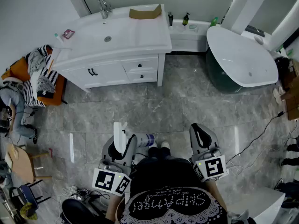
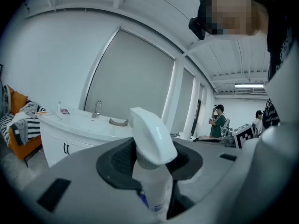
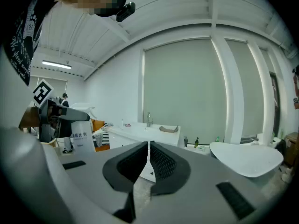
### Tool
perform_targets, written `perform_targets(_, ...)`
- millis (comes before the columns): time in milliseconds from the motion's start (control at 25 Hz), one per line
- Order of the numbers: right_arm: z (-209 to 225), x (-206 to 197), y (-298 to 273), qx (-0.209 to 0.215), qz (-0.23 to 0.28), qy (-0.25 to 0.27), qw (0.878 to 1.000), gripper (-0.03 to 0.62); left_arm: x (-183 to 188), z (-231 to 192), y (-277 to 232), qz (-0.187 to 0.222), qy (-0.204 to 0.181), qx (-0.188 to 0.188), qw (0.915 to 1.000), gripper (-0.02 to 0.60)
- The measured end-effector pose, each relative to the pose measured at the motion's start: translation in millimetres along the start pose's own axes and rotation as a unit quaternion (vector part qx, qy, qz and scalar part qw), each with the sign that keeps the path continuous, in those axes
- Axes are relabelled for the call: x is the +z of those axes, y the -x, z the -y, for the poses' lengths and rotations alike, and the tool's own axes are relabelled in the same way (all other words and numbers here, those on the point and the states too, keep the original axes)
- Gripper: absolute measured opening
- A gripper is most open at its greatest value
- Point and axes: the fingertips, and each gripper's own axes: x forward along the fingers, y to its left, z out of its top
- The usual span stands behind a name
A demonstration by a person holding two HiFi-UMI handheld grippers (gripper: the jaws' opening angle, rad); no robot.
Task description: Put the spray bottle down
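The white plastic spray bottle [image 2: 150,146] is not down yet: the left hand-held gripper [image 1: 120,144] grips it just under the trigger head, above the grey tiled floor [image 1: 187,111]. The right hand-held gripper [image 3: 148,161] is closed and empty. Setting it down remains. The white vanity table [image 1: 140,36] stands at 11 o'clock, well apart. The white bathtub [image 1: 243,62] is at 2 o'clock, with bare floor between.

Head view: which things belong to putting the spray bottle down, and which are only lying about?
Job in hand:
- spray bottle
- left gripper, shut on it

Lying about:
- sink cabinet
- bathtub
- clothes on the orange chair
- small bottles on the ledge
- right gripper, shut and empty
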Motion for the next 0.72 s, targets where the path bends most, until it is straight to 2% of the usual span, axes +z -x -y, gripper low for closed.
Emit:
perform_targets(520, 30.2, -6.0, 2.4, 0.017, 0.004, 0.001, 1.0, 0.029, -0.8, 16.2, -15.0, 0.016, -0.007, 0.03, 0.9994, 0.153)
perform_targets(720, 38.7, -7.9, 8.3, 0.034, 0.015, -0.015, 0.999, 0.029, -0.7, 18.4, -22.3, 0.027, 0.005, 0.042, 0.9987, 0.153)
